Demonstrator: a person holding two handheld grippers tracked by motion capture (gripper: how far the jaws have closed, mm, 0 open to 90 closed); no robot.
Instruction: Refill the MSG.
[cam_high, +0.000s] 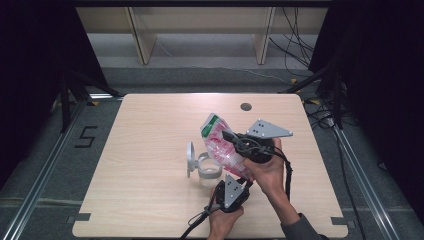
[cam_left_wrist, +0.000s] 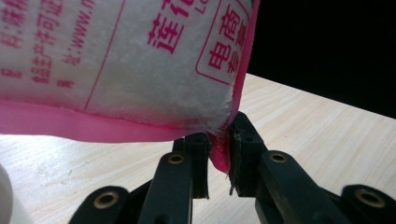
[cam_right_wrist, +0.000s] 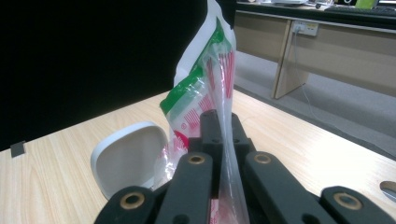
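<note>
High view: a plastic bag (cam_high: 220, 145) with pink print and a green top strip is held tilted above the wooden bench (cam_high: 150, 175), its lower end hanging over a clear jar (cam_high: 209, 172) whose white flip lid (cam_high: 190, 159) stands open on the jar's left. The right tongs (cam_high: 231, 136) are closed on the bag near its upper part, with the person's right hand (cam_high: 267, 170) wrapped around the body under the grey three-cornered plate. The left tongs (cam_high: 243, 179) come up from below and pinch the bag's lower corner, the left hand (cam_high: 225, 220) gripping them near the bench's near edge. Left gripper view shows the black jaws clamped narrowly on the pink sealed seam at the corner of the bag (cam_left_wrist: 140, 70), which holds white granular contents behind red printed lettering. Right gripper view shows its jaws pressed together on the thin film of the bag (cam_right_wrist: 210, 88), which rises upright ahead of them, with the white lid (cam_right_wrist: 128, 158) just to the left over the bench (cam_right_wrist: 56, 186).
</note>
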